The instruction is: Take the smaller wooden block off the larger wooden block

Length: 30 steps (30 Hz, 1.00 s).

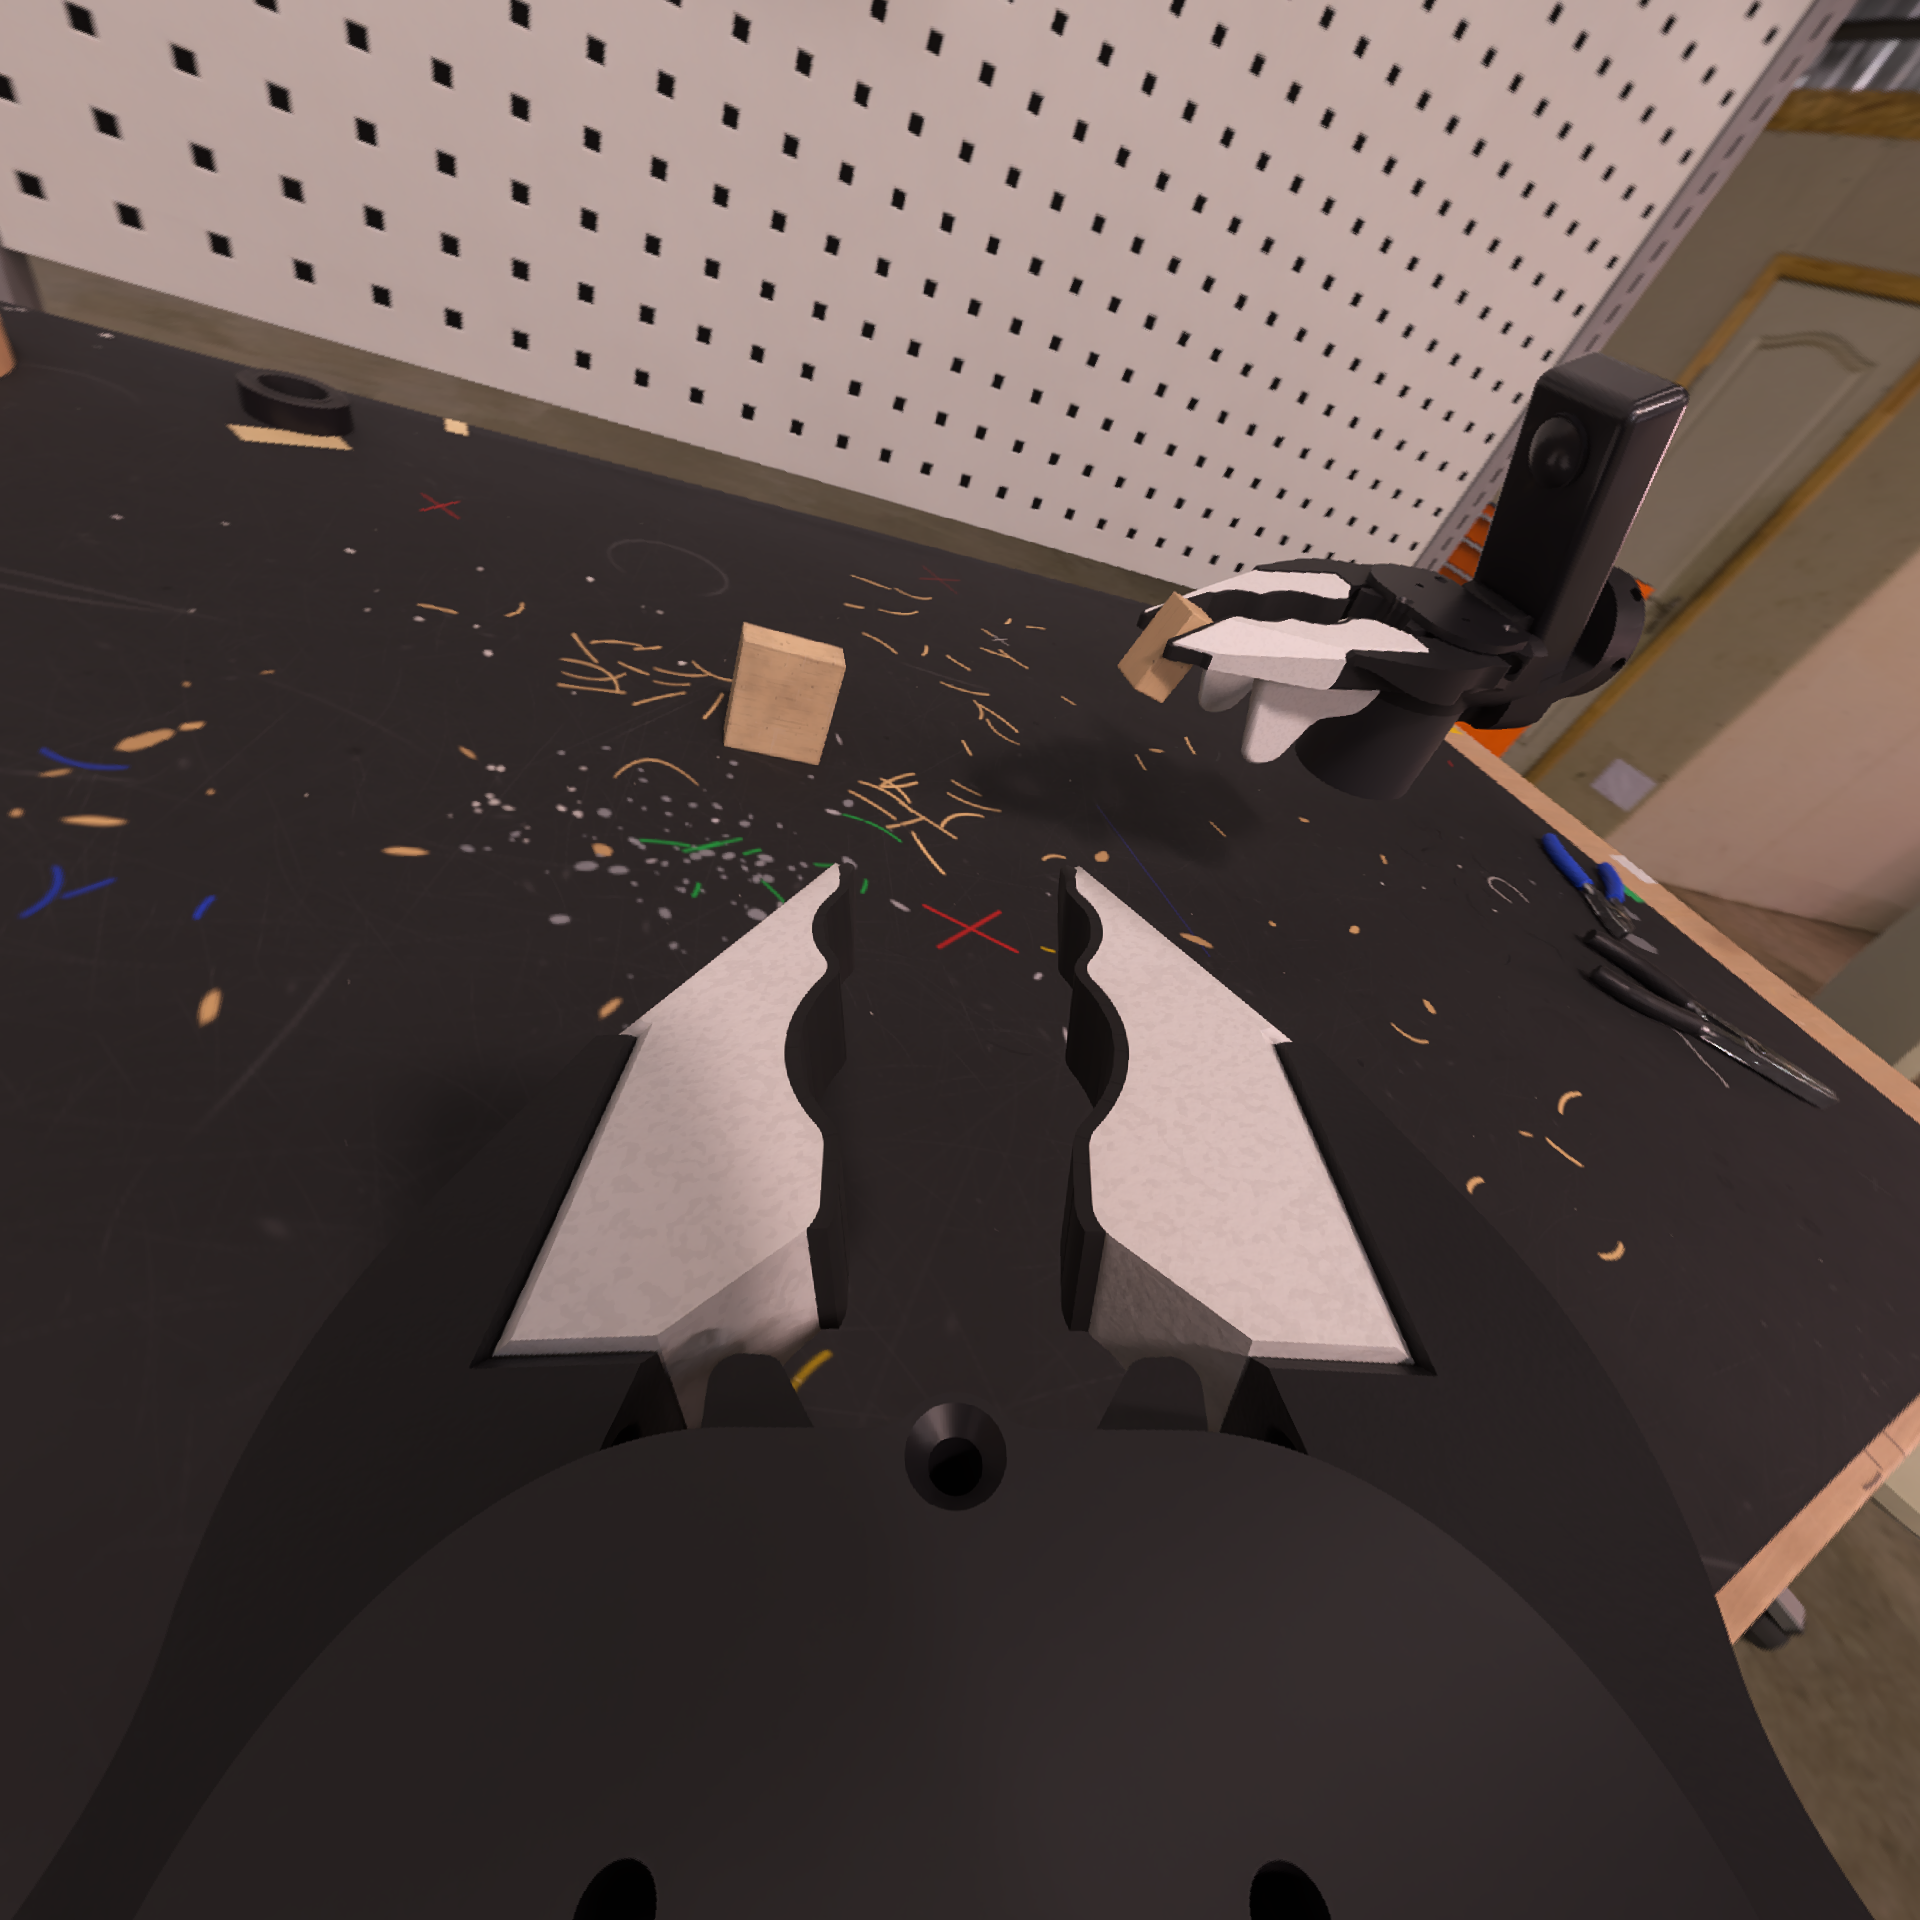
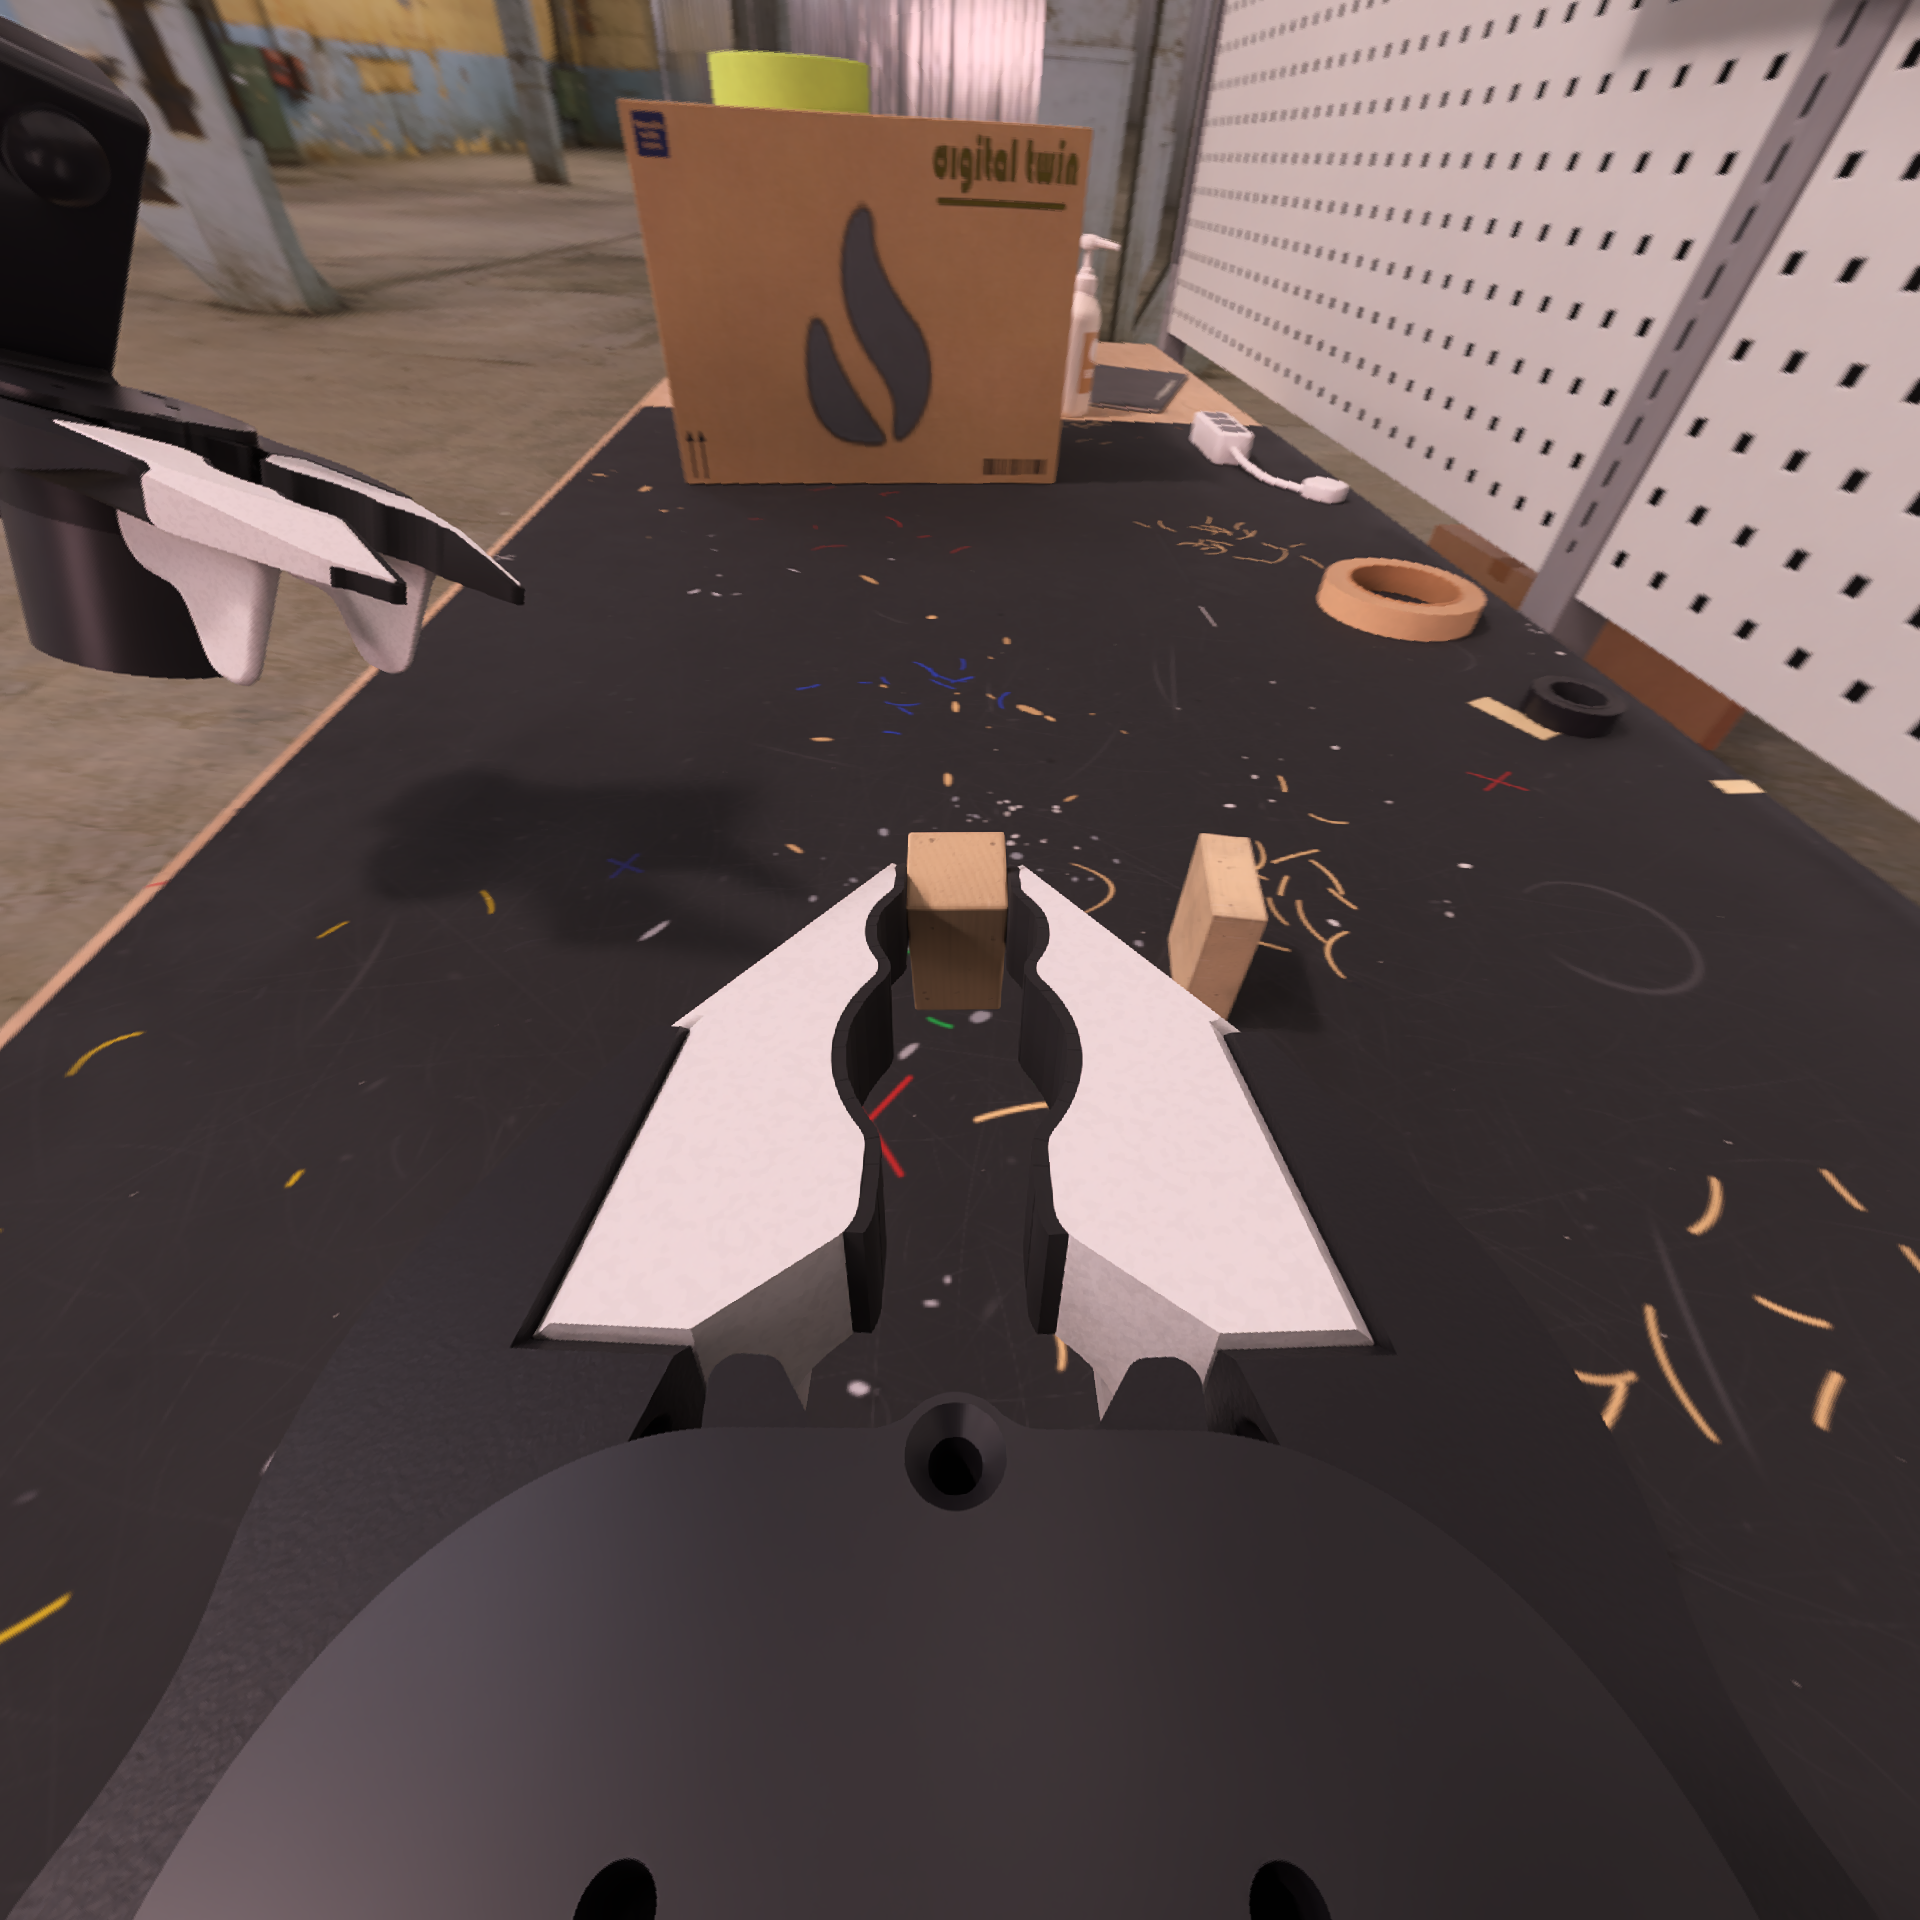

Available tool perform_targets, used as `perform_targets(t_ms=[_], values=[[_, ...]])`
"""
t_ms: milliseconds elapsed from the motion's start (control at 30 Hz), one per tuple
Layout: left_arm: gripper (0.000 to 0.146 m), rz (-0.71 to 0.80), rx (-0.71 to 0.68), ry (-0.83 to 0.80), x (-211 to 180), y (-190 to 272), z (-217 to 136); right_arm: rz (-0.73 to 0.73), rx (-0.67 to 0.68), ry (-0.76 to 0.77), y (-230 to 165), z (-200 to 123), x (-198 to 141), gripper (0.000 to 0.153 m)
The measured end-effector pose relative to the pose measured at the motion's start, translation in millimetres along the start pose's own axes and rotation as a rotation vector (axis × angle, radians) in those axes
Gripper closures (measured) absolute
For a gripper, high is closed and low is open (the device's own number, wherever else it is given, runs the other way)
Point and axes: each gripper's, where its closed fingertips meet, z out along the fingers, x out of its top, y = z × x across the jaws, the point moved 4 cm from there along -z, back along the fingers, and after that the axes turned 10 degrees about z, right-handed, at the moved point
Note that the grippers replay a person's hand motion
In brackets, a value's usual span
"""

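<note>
The larger wooden block [image 1: 784, 694] stands alone on the dark table; it also shows in the right wrist view [image 2: 1218, 923], to the right of my right gripper's fingers. My right gripper [image 2: 956, 868] is shut on the smaller wooden block [image 2: 956, 914] and holds it in the air above the table. In the left wrist view that gripper [image 1: 1179, 634] hovers right of the larger block with the smaller block [image 1: 1158, 649] at its tips. My left gripper [image 1: 951, 873] is open and empty, above the table nearer than the larger block; it shows at the left of the right wrist view [image 2: 457, 597].
A cardboard box [image 2: 862, 301] stands at the table's far end with a white bottle [image 2: 1086, 322] beside it. A tan tape ring [image 2: 1401, 596], a black ring [image 2: 1574, 707] and a white plug strip [image 2: 1226, 431] lie near the pegboard [image 2: 1558, 260]. Pliers [image 1: 1704, 1029] lie by the table edge.
</note>
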Motion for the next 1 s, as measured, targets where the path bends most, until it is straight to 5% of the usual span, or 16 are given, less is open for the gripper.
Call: perform_targets(t_ms=[633,1000], values=[[0.110,-0.011,0.203,-0.071,-8,52,-28,0.002,0.084,0.035,-11,-1,-33,0.135],[0.110,0.009,0.134,-0.085,-15,19,-71,-0.049,-0.115,-0.038,-7,61,-18,0.135]])
